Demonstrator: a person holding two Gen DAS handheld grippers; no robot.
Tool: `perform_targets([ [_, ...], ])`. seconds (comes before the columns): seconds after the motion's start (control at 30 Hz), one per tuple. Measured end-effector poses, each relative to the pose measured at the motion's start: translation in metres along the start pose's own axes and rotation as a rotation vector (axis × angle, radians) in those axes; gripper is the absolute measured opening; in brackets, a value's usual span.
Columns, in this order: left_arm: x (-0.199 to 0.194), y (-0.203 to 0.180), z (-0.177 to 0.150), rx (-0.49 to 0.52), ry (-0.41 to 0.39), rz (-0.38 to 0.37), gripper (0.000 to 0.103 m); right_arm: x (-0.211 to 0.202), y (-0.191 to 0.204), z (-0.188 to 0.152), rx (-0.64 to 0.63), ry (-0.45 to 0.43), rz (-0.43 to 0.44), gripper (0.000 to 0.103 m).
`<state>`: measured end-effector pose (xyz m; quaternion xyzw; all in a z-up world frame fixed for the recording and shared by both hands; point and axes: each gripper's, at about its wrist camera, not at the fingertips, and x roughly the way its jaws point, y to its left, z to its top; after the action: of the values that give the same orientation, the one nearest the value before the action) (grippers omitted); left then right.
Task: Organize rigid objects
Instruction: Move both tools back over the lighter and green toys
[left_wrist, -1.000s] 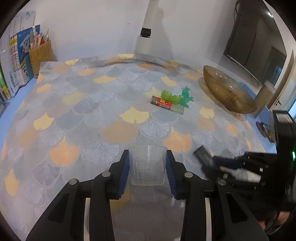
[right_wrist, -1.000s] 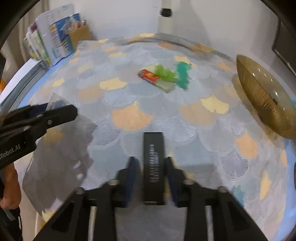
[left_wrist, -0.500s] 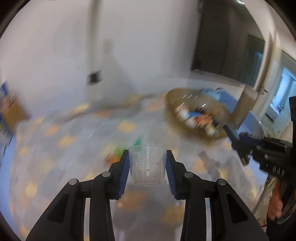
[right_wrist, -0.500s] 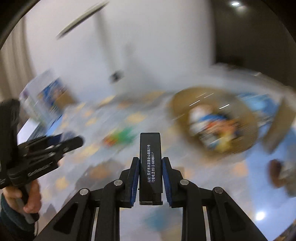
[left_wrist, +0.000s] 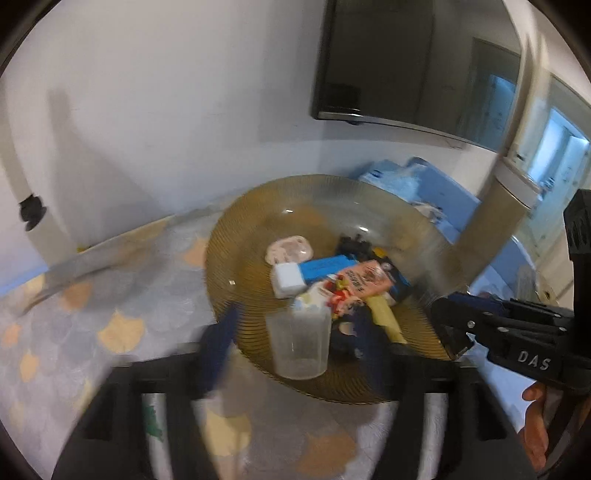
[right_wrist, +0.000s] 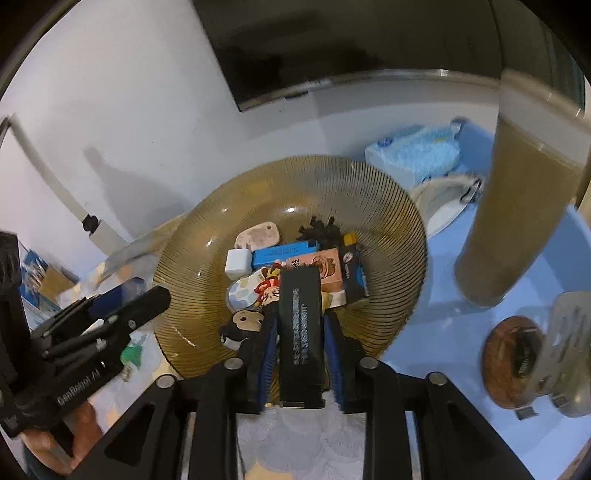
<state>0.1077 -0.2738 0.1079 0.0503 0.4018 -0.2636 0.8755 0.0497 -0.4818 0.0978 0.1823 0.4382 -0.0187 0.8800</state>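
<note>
The left tongs (left_wrist: 295, 332) have just been opening wide around the clear cup (left_wrist: 298, 341); the black box (right_wrist: 300, 328) stays pinched in the right tongs (right_wrist: 300, 332), best released low over the amber bowl (right_wrist: 388, 206).

Home living room: dark wall-mounted flat screen (left_wrist: 402, 62) on white wall; scallop-patterned grey-and-orange tablecloth (left_wrist: 122, 295); ribbed amber glass bowl (right_wrist: 388, 221) of household oddments; blue tissue pack (right_wrist: 417, 155).

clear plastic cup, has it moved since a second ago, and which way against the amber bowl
Yes. The clear plastic cup went from far short of the amber bowl to over its near rim. The left gripper has just been opening; its pads no longer press the cup.
</note>
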Motion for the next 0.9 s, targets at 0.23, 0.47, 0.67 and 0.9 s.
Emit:
perform_targets([
  [0.23,-0.073,0.041,-0.025,-0.039,-0.081,-0.002,0.077,-0.033,-0.008,-0.026,-0.024,-0.036,0.035,0.029],
  [0.47,-0.144,0.103,-0.094,-0.188,-0.092,0.09,0.077,-0.072,0.042,-0.087,-0.144,-0.051,0.111,0.063],
  [0.67,-0.157,0.14,-0.175,-0.295,-0.015,0.158,0.077,-0.068,0.089,-0.148,-0.261,0.032,0.163,0.063],
  [0.9,-0.138,0.166,-0.219,-0.403,0.066,0.179,0.077,-0.028,0.111,-0.2,-0.314,0.167,0.099,0.063],
])
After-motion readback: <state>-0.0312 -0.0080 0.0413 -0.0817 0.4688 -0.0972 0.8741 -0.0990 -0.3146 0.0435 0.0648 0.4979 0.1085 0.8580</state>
